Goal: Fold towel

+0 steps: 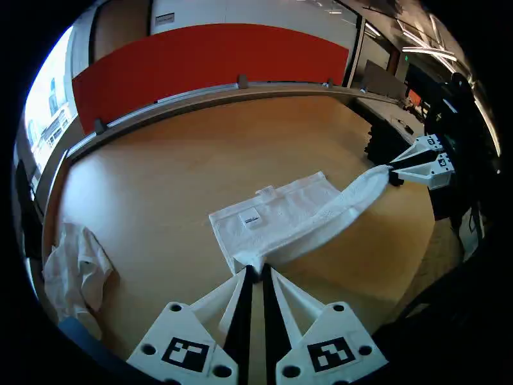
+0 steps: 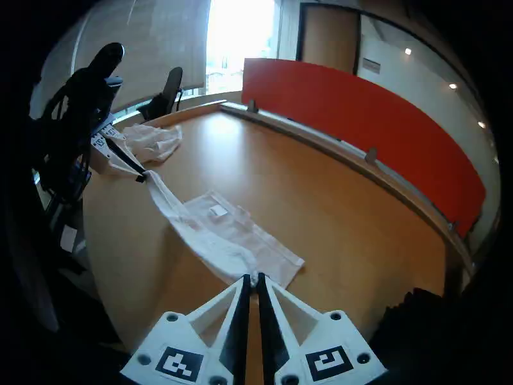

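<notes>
The left gripper has its fingers pressed together on one corner of the white towel. The right gripper pinches the other end. The lifted edge spans between them, and the rest lies flat on the desk. In the left gripper view, a crumpled cloth lies at 8 o'clock and a red partition stands at 12.

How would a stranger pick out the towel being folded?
On the table before the red panel lies a white towel, one edge held up by the left gripper and right gripper. The other white cloth, at the table's edge, lies crumpled.
</notes>
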`<state>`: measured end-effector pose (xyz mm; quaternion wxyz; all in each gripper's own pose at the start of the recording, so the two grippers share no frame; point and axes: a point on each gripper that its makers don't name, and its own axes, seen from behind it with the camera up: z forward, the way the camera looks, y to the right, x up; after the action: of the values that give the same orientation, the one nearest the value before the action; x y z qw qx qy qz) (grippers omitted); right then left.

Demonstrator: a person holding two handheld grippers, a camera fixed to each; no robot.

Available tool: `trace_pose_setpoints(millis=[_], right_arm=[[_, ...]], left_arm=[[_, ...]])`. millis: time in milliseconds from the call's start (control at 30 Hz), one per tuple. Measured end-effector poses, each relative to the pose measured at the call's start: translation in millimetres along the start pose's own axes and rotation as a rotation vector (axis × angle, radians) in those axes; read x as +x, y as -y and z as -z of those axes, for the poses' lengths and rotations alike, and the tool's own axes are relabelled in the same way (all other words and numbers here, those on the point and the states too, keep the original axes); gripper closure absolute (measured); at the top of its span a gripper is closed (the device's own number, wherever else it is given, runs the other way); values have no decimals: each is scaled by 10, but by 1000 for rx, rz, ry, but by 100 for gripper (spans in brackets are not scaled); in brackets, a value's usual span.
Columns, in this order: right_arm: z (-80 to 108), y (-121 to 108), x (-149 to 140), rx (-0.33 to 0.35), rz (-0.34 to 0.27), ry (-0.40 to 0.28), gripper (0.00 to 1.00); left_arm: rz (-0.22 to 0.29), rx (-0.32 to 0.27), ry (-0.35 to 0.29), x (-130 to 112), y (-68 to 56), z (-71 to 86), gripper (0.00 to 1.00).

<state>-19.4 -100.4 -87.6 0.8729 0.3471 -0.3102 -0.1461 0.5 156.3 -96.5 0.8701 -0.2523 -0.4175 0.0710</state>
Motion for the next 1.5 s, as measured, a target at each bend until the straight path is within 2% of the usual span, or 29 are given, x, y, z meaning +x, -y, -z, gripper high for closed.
trace_pose_setpoints(millis=[167,433,667,967,1267,1500], right_arm=[[-144,-129,2,-9,13,21,92],[-346,-259,-2,-13,-4,41,92],[-454,-302,-90,-8,-3,69,92],[-673,-351,-291,-7,-21,120,91],[-893,-401,-412,-12,-60,142,92],[-1004,-437,-465,-30,-66,149,90]], left_arm=[[9,2,7,69,96,-163,89],[16,5,27,118,221,-398,89],[-3,5,46,93,265,-543,89],[-8,17,67,-8,298,-845,89],[0,42,77,-60,388,-1112,89],[-16,65,92,-77,456,-1246,88]])
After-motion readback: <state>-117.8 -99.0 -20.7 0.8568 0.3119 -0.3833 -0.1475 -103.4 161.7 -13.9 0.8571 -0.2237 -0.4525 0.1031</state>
